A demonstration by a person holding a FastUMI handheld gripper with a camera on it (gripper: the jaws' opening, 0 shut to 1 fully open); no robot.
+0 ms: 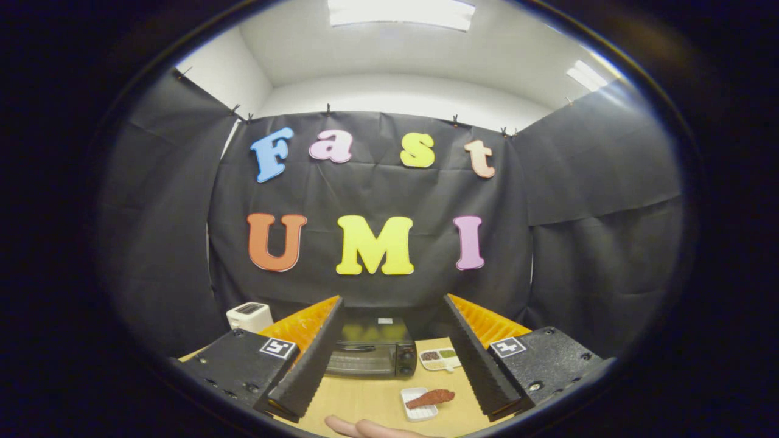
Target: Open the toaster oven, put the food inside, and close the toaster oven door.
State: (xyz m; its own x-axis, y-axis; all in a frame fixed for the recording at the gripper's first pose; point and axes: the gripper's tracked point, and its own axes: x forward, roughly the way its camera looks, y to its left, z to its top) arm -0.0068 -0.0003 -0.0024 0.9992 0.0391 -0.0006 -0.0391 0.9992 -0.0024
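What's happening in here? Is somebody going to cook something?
A person is holding a two-finger gripper above a wooden table. Its fingers are spread open with nothing between them. Beyond them sits a black toaster oven with its door shut. Nearer, a brown piece of food lies on a small white tray, waiting. A white divided dish sits beside the oven, a white toaster stands further off, and fingertips of a hand rest on the table. Nothing has been picked up yet.
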